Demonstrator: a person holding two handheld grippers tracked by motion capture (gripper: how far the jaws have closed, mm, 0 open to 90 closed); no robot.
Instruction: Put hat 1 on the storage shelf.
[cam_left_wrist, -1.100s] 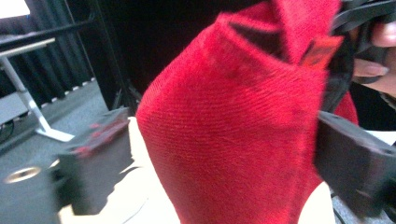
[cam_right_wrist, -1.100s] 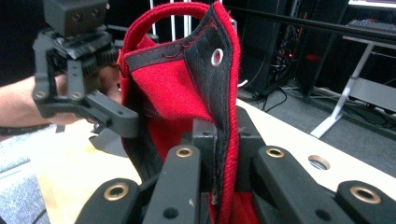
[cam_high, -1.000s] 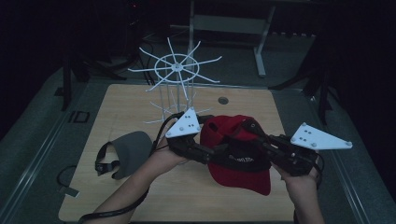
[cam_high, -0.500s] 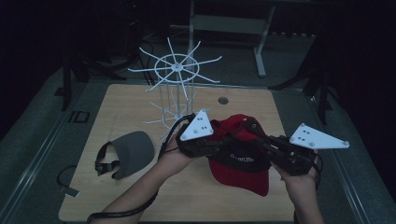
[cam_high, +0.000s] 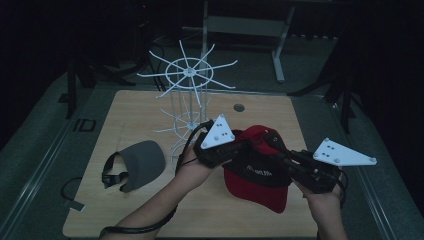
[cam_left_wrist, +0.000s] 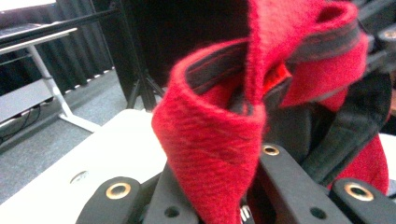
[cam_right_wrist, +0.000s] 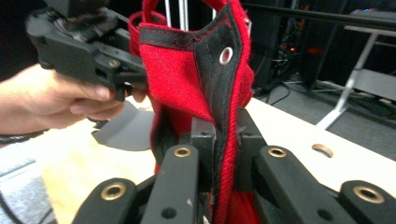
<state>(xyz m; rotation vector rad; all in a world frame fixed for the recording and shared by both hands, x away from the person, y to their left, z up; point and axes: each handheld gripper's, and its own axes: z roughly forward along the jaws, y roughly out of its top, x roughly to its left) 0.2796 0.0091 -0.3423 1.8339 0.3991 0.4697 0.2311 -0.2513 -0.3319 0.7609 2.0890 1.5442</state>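
Cap (cam_high: 257, 172): red, held up off the worktop (cam_high: 150, 112) toward the near right corner, brim hanging down toward the near edge, crown facing the far edge.
Left tool (cam_high: 239, 145): jaws just closing over the last half second, now pinching a fold of red fabric at the cap's rim; in the left gripper view, felt bunched up between the jaws (cam_left_wrist: 215, 158).
Right tool (cam_high: 280, 156): pressed together on the cap's opposite rim; in the right gripper view, black sweatband edge with a metal eyelet (cam_right_wrist: 226, 55) standing straight up from the jaws.
Why two grips: probably to stretch the opening wide between both tools, so the crown can drop over something instead of flopping shut.
Rack (cam_high: 189, 107): white wire stand with spokes, upright near the middle of the far edge, just behind the left tool; likely the place where the cap goes.
Visor (cam_high: 136, 164): grey, flat on the worktop toward the left edge, strap curled at its side, well apart from both tools.
Hole (cam_high: 239, 107): small round grommet in the worktop near the far edge, right of the rack.
Step in hand: second grip just secured, cap ready to lift toward a spoke, by the look of it.
Risk: soft felt slipping from the left pinch.
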